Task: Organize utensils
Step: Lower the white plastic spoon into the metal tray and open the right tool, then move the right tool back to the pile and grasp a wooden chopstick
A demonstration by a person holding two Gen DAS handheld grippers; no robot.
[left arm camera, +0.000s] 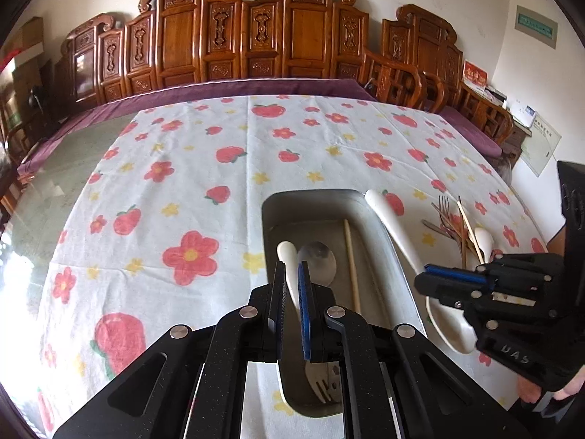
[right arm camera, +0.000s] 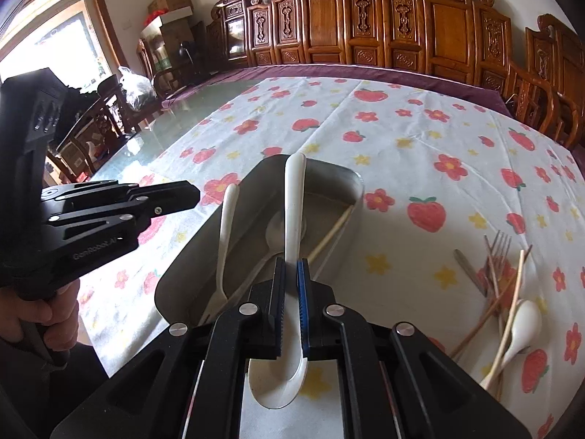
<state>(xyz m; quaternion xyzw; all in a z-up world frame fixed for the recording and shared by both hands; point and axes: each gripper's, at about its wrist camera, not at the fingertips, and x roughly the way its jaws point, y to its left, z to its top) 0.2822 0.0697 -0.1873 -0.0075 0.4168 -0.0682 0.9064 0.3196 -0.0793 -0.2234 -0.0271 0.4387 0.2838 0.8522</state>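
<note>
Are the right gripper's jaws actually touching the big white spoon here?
Touching. In the right wrist view the right gripper has its jaws shut on the white spoon, pads pressed to both sides of the handle, bowl hanging below, over the metal tray.

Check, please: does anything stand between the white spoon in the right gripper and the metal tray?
Nothing visible does. The white spoon, in the right gripper, already reaches over the rim of the metal tray.

White tablecloth (left arm camera: 226, 197) bears red flowers, strawberries and yellow blossoms. At three o'clock, a white spoon (right arm camera: 519, 329); the tray (left arm camera: 310, 201) is grey.
</note>
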